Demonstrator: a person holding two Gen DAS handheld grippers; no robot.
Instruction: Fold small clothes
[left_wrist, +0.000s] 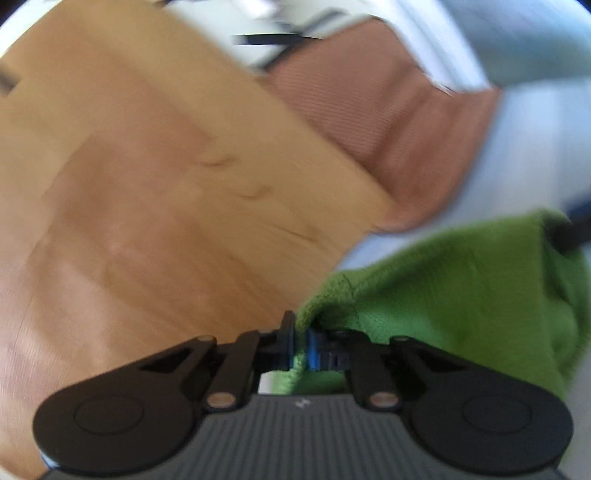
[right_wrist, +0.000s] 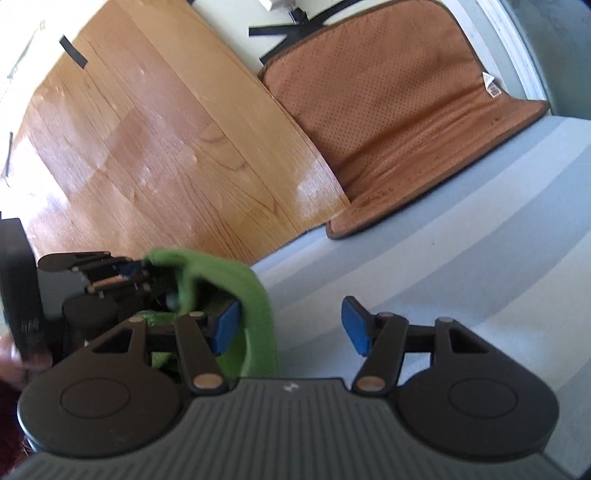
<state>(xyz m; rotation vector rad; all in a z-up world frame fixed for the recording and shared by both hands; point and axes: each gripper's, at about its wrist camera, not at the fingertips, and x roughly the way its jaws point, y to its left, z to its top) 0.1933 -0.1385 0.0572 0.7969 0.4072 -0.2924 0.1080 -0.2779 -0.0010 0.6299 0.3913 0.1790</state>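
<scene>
A small green fleece garment (left_wrist: 461, 291) hangs from my left gripper (left_wrist: 301, 350), whose jaws are shut on its edge. The left wrist view is blurred by motion. In the right wrist view the same green garment (right_wrist: 229, 280) drapes at lower left, held up by the left gripper (right_wrist: 142, 269). My right gripper (right_wrist: 291, 326) is open, its blue pads (right_wrist: 354, 325) wide apart, with the cloth lying against the left pad and nothing between the jaws.
A pale blue-and-white striped surface (right_wrist: 461, 258) lies under the grippers. A brown perforated cushion mat (right_wrist: 388, 122) rests at its far edge. Wooden floor (right_wrist: 155, 147) lies to the left. A dark box (right_wrist: 14, 280) stands at far left.
</scene>
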